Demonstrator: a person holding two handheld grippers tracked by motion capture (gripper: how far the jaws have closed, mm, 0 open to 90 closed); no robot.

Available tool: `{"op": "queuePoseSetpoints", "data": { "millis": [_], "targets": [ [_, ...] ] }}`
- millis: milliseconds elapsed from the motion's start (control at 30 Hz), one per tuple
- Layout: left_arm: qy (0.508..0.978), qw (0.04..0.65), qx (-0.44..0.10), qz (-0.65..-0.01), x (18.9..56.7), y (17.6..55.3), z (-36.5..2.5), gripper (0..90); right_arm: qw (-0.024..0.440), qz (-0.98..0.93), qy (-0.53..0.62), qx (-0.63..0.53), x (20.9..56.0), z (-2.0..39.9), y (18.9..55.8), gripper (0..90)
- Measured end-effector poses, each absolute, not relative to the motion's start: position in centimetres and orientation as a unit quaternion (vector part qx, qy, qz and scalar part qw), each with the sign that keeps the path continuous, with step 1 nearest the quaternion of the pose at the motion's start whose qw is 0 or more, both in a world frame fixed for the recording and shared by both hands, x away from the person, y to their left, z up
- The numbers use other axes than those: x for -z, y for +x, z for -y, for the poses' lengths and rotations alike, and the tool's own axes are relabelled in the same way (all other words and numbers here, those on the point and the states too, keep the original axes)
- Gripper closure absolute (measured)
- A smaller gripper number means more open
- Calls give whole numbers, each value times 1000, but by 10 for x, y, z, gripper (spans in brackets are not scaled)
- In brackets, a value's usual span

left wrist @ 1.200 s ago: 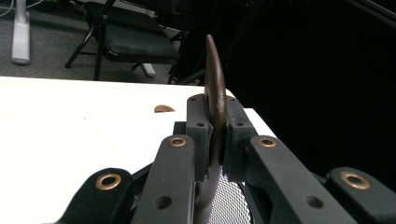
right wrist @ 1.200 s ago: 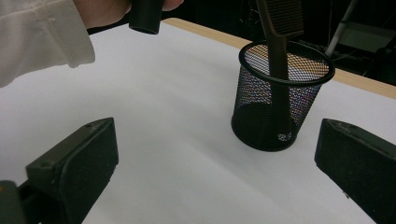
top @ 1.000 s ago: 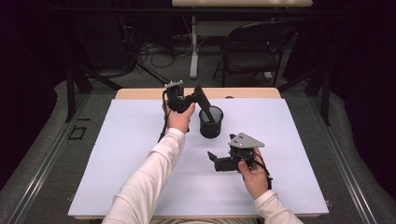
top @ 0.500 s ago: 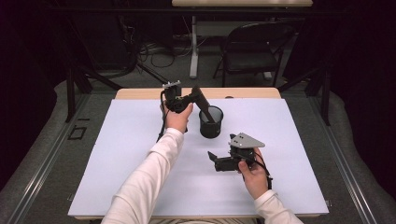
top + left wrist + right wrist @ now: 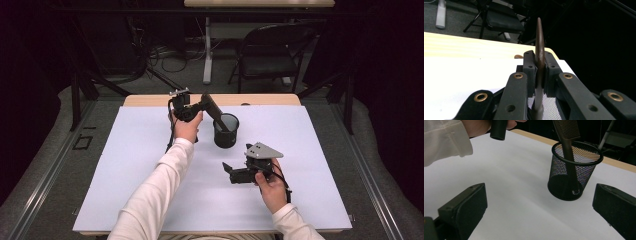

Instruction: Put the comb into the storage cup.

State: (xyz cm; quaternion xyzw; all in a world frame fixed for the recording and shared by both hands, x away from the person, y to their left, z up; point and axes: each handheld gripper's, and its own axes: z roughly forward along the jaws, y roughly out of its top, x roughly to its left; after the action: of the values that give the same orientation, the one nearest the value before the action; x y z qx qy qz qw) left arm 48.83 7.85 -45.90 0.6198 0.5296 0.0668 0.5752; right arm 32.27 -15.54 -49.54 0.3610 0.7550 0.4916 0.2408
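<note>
A black mesh cup [image 5: 226, 131] stands upright on the white sheet near the table's far edge. A brown comb [image 5: 216, 113] leans out of it to the upper left, its handle end down inside the cup. My left gripper [image 5: 206, 102] is shut on the comb's upper part. In the left gripper view the comb [image 5: 539, 37] stands edge-on, pinched between the jaws [image 5: 539, 63]. My right gripper [image 5: 229, 172] rests low on the sheet, in front and right of the cup, open and with nothing between its jaws. The right gripper view looks past those jaws [image 5: 541, 197] at the cup [image 5: 564, 187] and the comb [image 5: 568, 131].
The white sheet [image 5: 140, 165] covers most of the table; a strip of wooden tabletop [image 5: 150, 100] shows along the far edge. A dark folding chair [image 5: 272, 55] and cables stand on the floor behind the table. The person's sleeve [image 5: 444, 140] is at upper left in the right gripper view.
The left gripper has drifted very slightly to the left with the comb still in the cup. The right gripper has not moved.
</note>
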Motion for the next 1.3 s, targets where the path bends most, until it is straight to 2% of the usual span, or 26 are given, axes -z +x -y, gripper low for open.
{"op": "queuePoseSetpoints", "data": {
  "millis": [967,1300],
  "targets": [
    [615,573,-66,-538,465,487,-84,802,239,-758,358,-490,497,154,323,0],
    [615,573,-69,-537,465,487,-85,758,239,-758,359,-489,497,154,323,0]
  ]
}}
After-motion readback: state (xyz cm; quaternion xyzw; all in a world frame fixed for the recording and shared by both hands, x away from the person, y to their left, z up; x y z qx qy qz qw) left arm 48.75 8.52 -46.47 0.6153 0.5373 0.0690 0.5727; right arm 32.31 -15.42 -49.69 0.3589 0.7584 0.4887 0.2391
